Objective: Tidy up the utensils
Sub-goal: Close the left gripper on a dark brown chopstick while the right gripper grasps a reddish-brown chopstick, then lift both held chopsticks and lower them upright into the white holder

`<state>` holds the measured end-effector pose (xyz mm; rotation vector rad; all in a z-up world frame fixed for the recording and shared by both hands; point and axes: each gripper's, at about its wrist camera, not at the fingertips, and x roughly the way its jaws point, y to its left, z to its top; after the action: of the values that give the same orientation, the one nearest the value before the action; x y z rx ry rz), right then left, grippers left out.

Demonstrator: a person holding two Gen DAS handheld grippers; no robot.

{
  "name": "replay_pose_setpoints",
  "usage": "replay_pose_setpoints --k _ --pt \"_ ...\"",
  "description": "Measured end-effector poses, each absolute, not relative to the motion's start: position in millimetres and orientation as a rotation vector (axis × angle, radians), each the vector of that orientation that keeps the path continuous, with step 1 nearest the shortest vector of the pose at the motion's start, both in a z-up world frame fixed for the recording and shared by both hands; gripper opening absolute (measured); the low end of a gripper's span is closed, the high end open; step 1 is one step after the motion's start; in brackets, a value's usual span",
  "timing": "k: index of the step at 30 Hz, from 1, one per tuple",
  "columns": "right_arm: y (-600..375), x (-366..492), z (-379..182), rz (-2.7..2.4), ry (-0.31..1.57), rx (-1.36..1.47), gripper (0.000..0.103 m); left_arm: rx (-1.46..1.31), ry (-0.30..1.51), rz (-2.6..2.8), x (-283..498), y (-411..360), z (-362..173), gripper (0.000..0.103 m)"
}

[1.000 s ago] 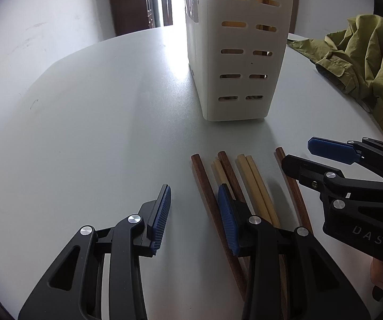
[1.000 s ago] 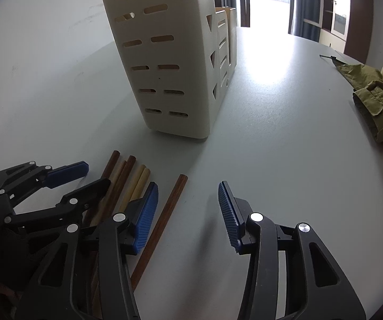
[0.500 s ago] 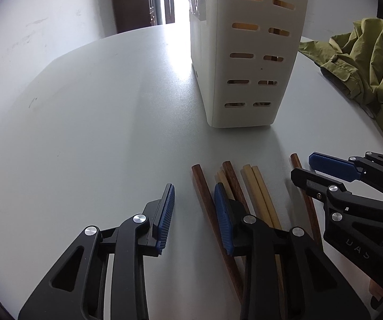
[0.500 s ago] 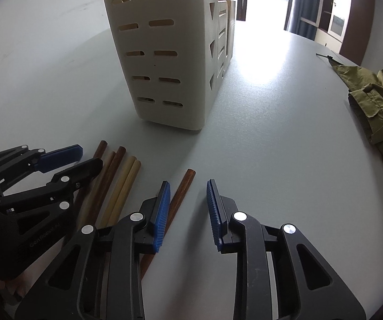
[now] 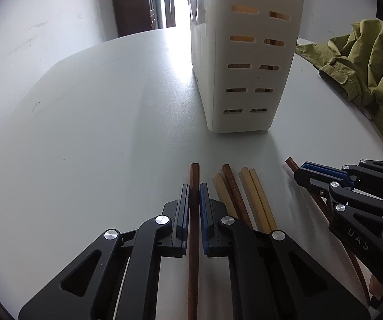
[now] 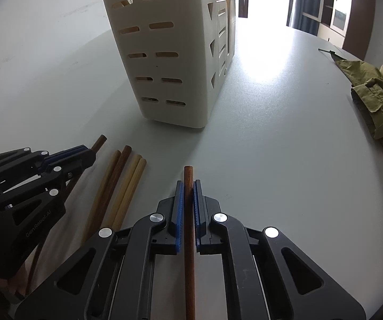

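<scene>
My left gripper (image 5: 194,194) has its jaws closing tight on a dark brown chopstick (image 5: 194,172) that lies on the white table, and the blue pads press both its sides. My right gripper (image 6: 188,194) is closing the same way and is shut on another dark brown chopstick (image 6: 188,174). Between the two lie several loose chopsticks (image 5: 255,194), light and dark, side by side. A white slotted utensil holder (image 5: 244,61) stands upright just beyond them. The left wrist view shows the right gripper (image 5: 322,176) low on the right. The right wrist view shows the left gripper (image 6: 71,156) at the left.
A crumpled olive-green jacket (image 5: 364,66) lies at the table's right side. The round white table (image 5: 84,133) stretches bare to the left and behind the holder. A bright doorway and dark cabinets stand beyond the far edge.
Both grippers went from wide open to shut, each closing on a dark brown chopstick. The hands barely moved.
</scene>
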<state>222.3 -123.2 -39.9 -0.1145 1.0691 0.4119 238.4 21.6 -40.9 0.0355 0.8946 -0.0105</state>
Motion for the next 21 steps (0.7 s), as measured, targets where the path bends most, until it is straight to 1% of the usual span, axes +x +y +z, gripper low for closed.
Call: replay_pose_setpoints --k 10,21 --pt "-124 217 17 0.440 0.920 -0.049 0.008 -0.039 0.779 -0.027 211 35 8 0.007" --pt "-115 218 80 0.514 0.756 -0.052 0.008 -0.023 0.627 -0.064 186 24 66 0.007"
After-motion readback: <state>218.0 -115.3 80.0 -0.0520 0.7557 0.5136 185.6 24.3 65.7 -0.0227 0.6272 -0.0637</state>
